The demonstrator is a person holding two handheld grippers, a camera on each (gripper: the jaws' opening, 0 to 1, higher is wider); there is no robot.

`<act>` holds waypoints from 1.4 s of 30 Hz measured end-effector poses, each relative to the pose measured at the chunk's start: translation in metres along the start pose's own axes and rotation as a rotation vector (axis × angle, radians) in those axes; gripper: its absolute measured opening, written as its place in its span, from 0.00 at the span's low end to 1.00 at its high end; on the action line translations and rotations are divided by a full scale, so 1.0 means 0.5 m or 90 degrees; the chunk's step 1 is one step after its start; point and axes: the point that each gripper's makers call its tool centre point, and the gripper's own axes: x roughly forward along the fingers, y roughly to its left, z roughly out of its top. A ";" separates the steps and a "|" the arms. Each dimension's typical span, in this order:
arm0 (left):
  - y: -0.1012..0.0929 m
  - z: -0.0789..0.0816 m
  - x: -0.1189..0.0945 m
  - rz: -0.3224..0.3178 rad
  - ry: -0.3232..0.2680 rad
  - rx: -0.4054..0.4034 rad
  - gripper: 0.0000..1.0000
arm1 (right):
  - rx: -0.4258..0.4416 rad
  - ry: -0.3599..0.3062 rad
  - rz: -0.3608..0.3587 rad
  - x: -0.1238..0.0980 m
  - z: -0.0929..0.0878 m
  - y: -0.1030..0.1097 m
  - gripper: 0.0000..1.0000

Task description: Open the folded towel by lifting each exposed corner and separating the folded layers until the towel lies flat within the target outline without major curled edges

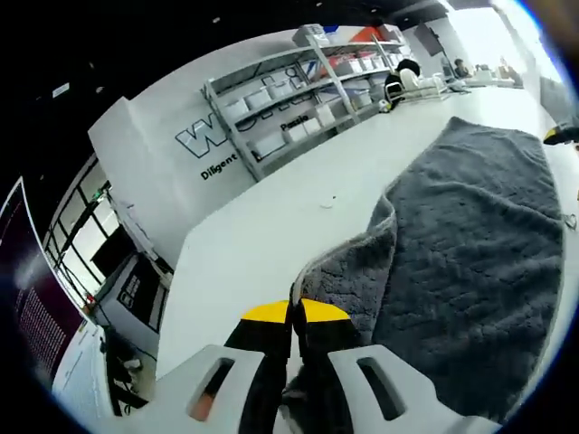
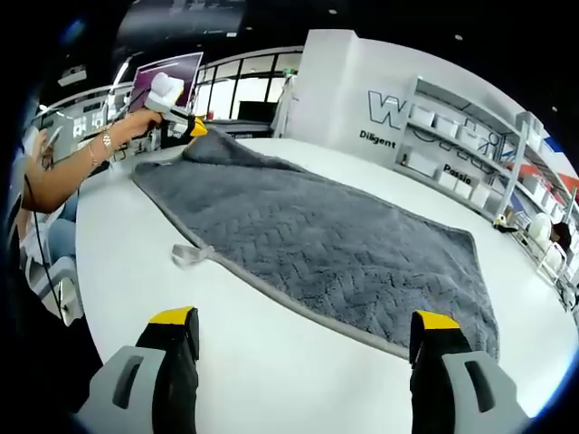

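A grey textured towel (image 2: 317,240) lies spread across the white table (image 2: 271,362), with a paler hem and a small loop tag (image 2: 190,254) on its near edge. My right gripper (image 2: 306,336) stands open above the bare table, short of that edge. At the far corner, the left gripper (image 2: 193,127), held by a person's hand, pinches the towel and lifts it slightly. In the left gripper view, my left gripper (image 1: 295,316) is shut on the towel's corner (image 1: 348,271), which curls up at the yellow fingertips; the rest of the towel (image 1: 479,244) stretches away to the right.
Grey shelving with white boxes (image 1: 308,99) lines the white wall behind the table. A person's forearm (image 2: 63,181) reaches in from the left. Small items sit on the far table end (image 1: 425,83). A tiny object (image 1: 329,202) lies on the table beside the towel.
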 end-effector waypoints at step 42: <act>0.083 -0.115 0.221 0.086 0.128 0.065 0.05 | 0.008 0.006 -0.014 -0.018 -0.009 -0.016 0.99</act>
